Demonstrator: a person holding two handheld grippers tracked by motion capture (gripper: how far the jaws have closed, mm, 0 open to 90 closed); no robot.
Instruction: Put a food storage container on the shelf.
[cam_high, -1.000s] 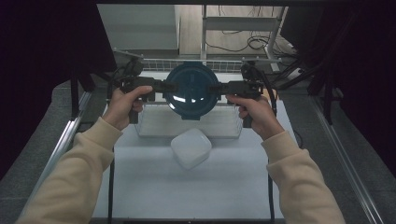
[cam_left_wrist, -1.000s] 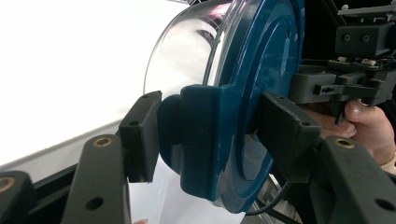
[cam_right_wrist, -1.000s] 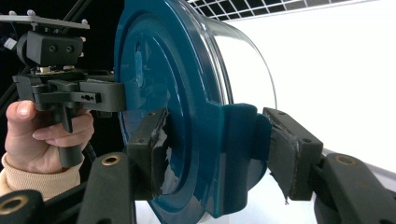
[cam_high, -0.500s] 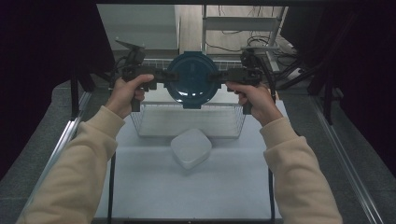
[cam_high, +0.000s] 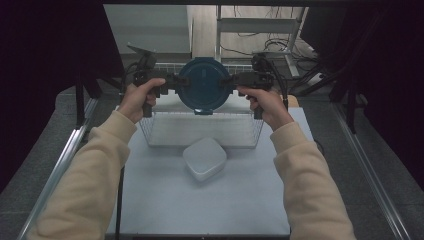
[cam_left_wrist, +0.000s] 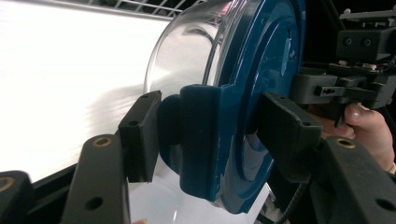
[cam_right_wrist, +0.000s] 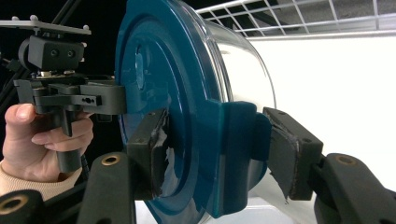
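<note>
A round clear glass container with a dark blue clip-on lid (cam_high: 204, 84) is held in the air over the far side of the white wire basket (cam_high: 200, 131) on the pale counter (cam_high: 200, 205). The left tool (cam_left_wrist: 205, 135) is clamped on one lid latch, the right tool (cam_right_wrist: 212, 147) on the opposite latch — a two-sided grip, presumably chosen so the heavy glass is kept balanced. A white rounded-square dish (cam_high: 204, 158) is left just before the basket.

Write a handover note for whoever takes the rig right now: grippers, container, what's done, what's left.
Left gripper: shut on a side clip of the blue lid.
Right gripper: shut on the opposite clip.
Lidded glass container: held in the air between both grippers, above the far edge of the wire basket.
White container: on the table in front of the basket, untouched.
Left: probably set the held container down; where is unclear.
</note>
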